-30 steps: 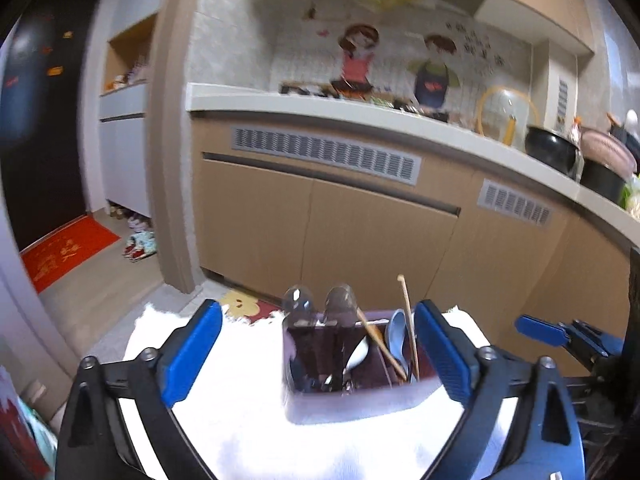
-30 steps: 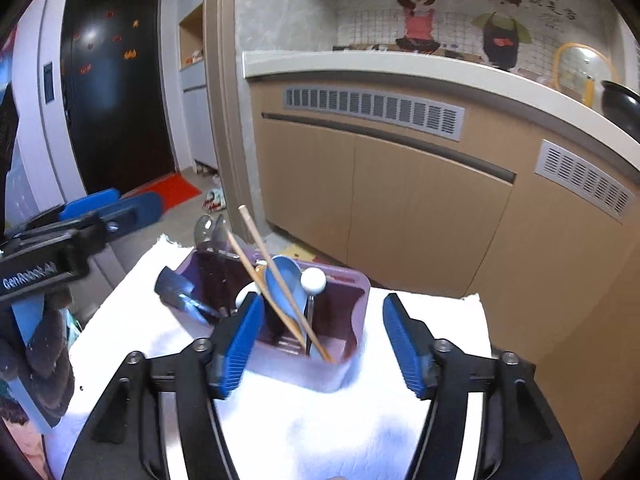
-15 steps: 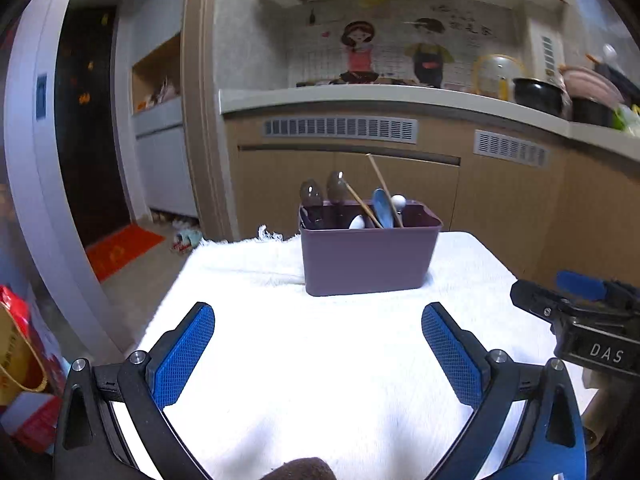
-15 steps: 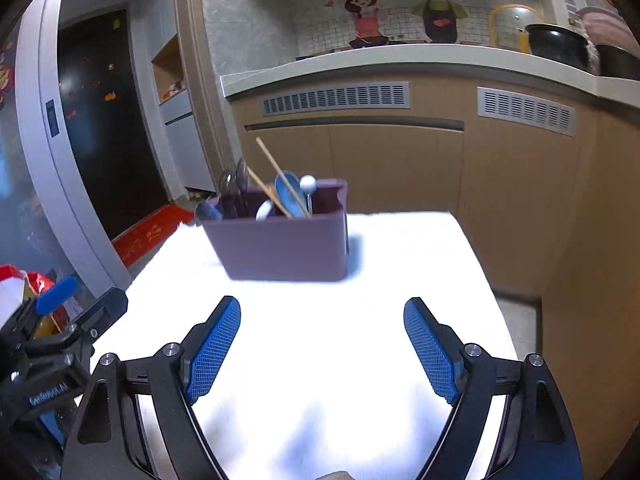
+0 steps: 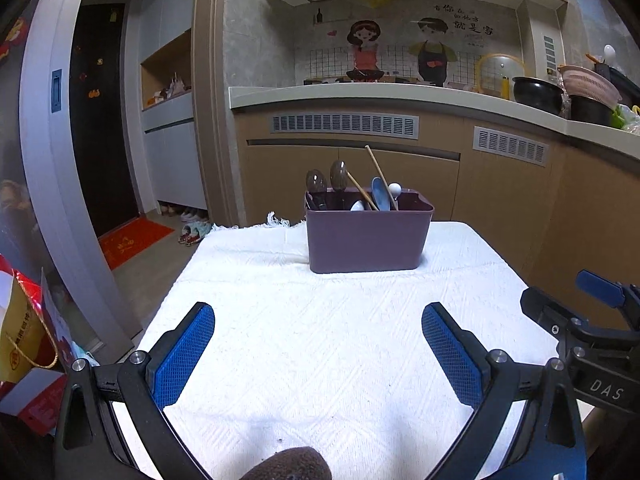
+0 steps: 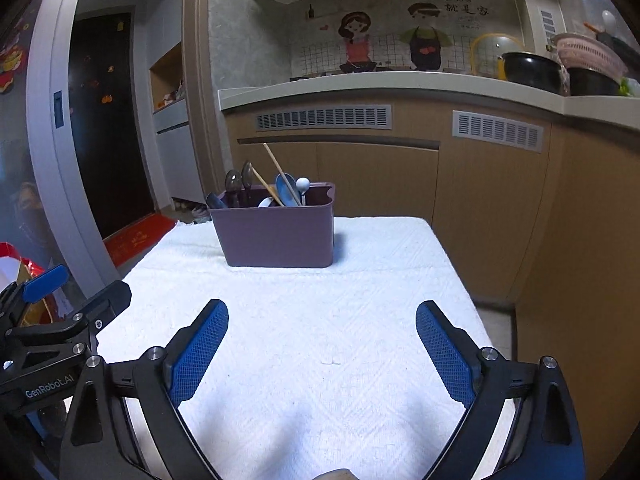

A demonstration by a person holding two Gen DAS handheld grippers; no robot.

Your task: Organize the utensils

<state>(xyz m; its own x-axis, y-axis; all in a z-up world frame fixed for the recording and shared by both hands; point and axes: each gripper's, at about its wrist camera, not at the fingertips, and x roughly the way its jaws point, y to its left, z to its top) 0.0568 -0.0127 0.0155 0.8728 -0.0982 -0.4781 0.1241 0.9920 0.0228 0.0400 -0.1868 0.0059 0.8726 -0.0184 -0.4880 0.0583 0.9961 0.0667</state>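
A: Left wrist view, item 1: your left gripper (image 5: 318,344), blue pads spread wide, nothing between them, hanging over the white textured cloth (image 5: 328,360).

B: Item 2?

A: The purple utensil caddy (image 5: 366,240), upright at the far end of that cloth, well apart from your pads. Contents: 2 dark spoons (image 5: 338,176) at its left, 2 wooden chopsticks (image 5: 378,174) leaning left to right, 1 blue spoon (image 5: 380,194), 1 white ball-topped utensil (image 5: 395,189).

B: And your other hand's tool?

A: Right wrist view, item 3: your right gripper (image 6: 322,344). Its jaws have just been opening; they now stand wide apart with only bare cloth between them. The caddy (image 6: 276,236) sits ahead and left of centre, untouched.

B: Surroundings?

A: 1 kitchen counter (image 5: 400,94) behind the table, carrying 1 black pot (image 5: 536,94) and 1 pink colander (image 5: 590,84).
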